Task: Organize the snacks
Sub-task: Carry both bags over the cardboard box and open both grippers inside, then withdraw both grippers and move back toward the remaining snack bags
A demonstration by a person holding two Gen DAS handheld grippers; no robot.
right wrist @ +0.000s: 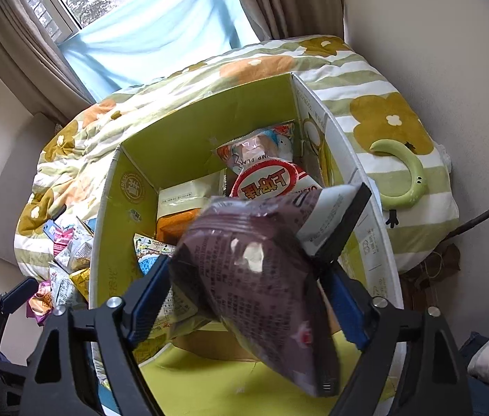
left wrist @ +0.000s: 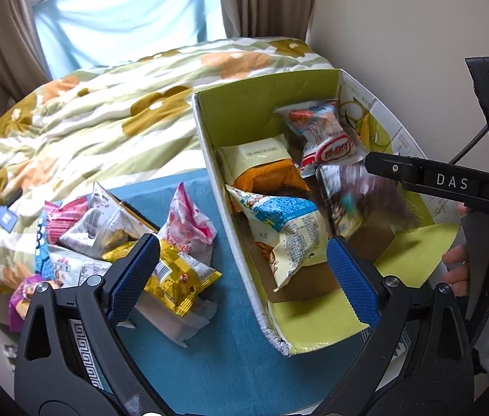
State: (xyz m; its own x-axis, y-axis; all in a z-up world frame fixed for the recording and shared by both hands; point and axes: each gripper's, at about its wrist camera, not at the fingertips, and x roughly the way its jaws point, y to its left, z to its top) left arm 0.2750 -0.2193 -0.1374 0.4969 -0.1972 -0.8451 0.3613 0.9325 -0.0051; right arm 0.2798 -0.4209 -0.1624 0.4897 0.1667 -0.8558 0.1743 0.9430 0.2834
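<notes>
The open white cardboard box with a lime-green lining (left wrist: 234, 102) stood on the blue cloth-covered bench (left wrist: 230, 357), its far end against a bed with a green-striped, flower-printed quilt (left wrist: 81, 118). Over the near right part of the box, the right gripper (right wrist: 244, 294) pointed steeply down with its blue-padded fingers (right wrist: 147, 298) spread wide; a dark purple foil snack packet (right wrist: 258, 267) sat between them, tilted and blurred, its white sealed end toward the far right. Whether the pads still touched the packet could not be told, but they did not look pressed onto it. In the left wrist view the same packet (left wrist: 365, 194) showed as a blur just under the right gripper's black arm, inside the box's right side.

Already in the box lay an orange-and-cream packet (left wrist: 261, 166) at the left, a blue-and-white printed packet (left wrist: 286, 228) nearer, and a red-and-white packet (left wrist: 334, 149) with a clear pale-blue one (left wrist: 310, 118) at the far end.

The left gripper (left wrist: 244, 274) hung above the bench with its fingers (left wrist: 133, 274) wide apart and nothing between them, straddling the box's left wall. To its left, on the bench, a loose heap of packets waited: a yellow foil one (left wrist: 178, 274), a pink-and-white one (left wrist: 189, 225), a grey-white one (left wrist: 102, 225) and a purple one (left wrist: 23, 294)
</notes>
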